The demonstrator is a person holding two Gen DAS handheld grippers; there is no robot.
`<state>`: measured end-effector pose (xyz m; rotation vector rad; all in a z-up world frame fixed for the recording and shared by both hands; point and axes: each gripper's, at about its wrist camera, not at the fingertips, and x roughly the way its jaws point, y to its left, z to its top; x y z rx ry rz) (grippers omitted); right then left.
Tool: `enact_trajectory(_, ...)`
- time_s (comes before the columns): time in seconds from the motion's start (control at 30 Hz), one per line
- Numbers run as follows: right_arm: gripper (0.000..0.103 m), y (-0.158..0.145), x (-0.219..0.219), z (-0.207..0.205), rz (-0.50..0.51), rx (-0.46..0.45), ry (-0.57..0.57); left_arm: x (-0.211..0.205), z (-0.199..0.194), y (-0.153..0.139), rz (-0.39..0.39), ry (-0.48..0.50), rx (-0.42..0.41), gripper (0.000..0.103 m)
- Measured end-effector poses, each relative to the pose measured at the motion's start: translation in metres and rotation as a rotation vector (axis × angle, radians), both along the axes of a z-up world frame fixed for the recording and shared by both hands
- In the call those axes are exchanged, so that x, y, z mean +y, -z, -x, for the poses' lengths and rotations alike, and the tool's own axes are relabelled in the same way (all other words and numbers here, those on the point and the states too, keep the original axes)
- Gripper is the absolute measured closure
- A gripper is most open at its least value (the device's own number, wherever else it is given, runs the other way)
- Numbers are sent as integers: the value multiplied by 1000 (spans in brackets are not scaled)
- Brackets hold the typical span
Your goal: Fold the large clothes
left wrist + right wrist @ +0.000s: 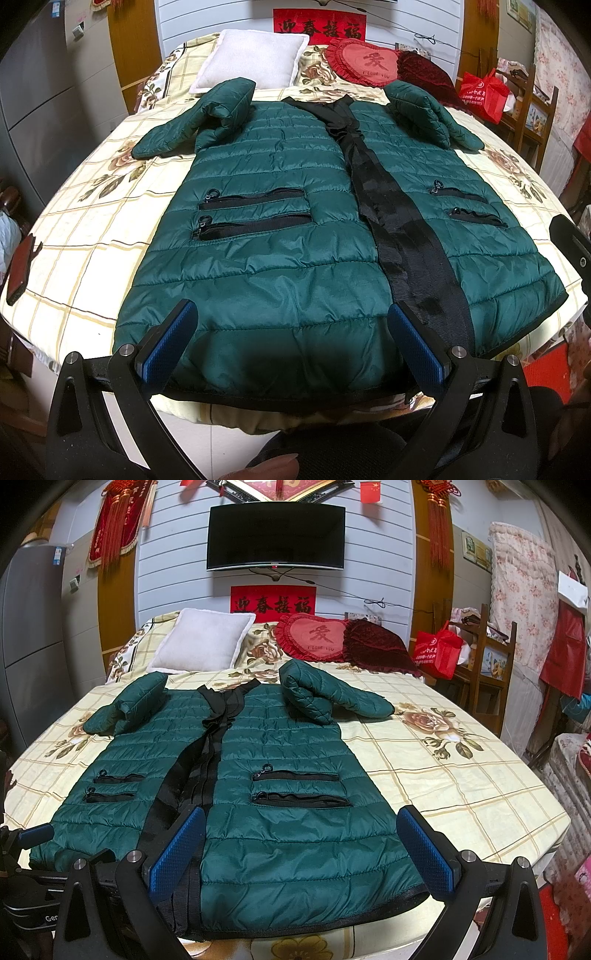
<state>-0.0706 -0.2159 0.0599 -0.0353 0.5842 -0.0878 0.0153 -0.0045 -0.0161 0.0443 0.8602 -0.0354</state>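
A dark green quilted jacket (pixel 280 229) lies flat, front up, on the bed, with a black placket down its middle and its hem towards me. It also shows in the right wrist view (pixel 288 805). Both sleeves are folded in near the shoulders. My left gripper (pixel 291 317) is open, its blue pads over the hem on the jacket's left half. My right gripper (pixel 301 825) is open over the hem on the jacket's right half. Neither holds any cloth.
The bed has a cream checked floral sheet (pixel 461 775). A white pillow (pixel 251 59) and a red heart cushion (pixel 365 61) lie at its head. A dark phone-like object (pixel 20 267) lies at the bed's left edge. A wooden shelf and red bag (pixel 439 653) stand to the right.
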Motion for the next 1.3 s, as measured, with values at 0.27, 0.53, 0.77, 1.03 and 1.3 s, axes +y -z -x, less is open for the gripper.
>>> enact_trajectory(0.27, 0, 0, 0, 0, 1, 0, 0, 0, 0, 0, 0, 0, 1, 0)
enact_trajectory(0.53, 0, 0, 0, 0, 1, -1, 0, 0, 0, 0, 1, 0, 1, 0)
enact_trajectory(0.77, 0, 0, 1, 1, 1, -1, 0, 0, 0, 0, 1, -1, 1, 0)
enact_trajectory(1.03, 0, 0, -1, 0, 2, -2, 1, 0, 0, 0, 1, -1, 1, 0)
enact_trajectory(1.3, 0, 0, -8, -1, -19, 14, 3, -1, 1, 2, 4, 1, 9, 0)
